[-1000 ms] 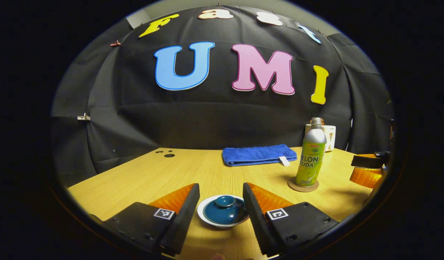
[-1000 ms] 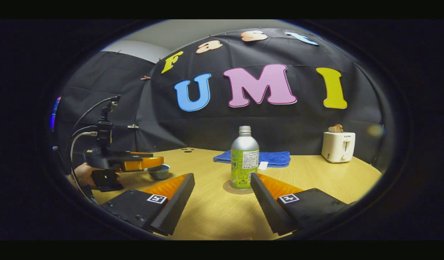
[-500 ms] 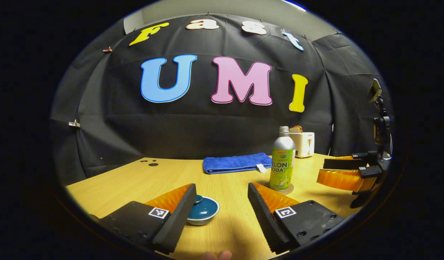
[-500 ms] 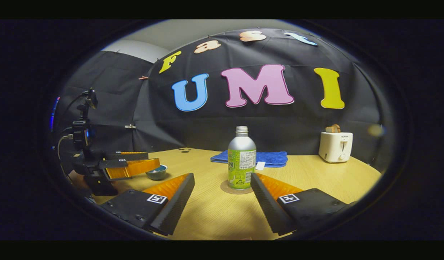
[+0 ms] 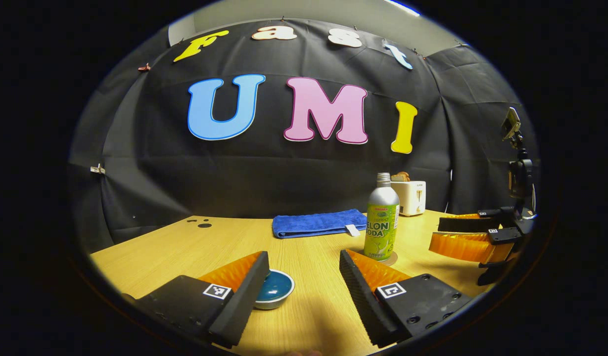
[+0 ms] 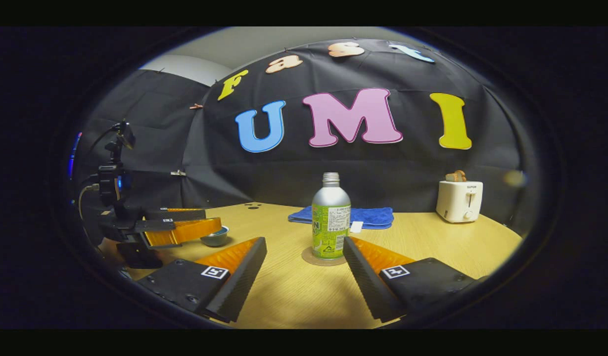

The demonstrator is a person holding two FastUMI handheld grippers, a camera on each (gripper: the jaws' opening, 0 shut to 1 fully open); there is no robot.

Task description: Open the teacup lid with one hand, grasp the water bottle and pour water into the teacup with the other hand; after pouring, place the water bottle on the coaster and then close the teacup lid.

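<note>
Teacup [image 5: 273,290] beside left gripper [image 5: 300,291] (fingers apart), bare table [image 5: 313,311] between.

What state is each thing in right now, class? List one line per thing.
Teacup: lid on, standing on the table.
Water bottle: upright on its coaster, ungrasped.
Towel: folded, lying flat.
Toaster: bread sticking out the top.
Left gripper: jaws open, empty.
Right gripper: jaws open, empty.
</note>
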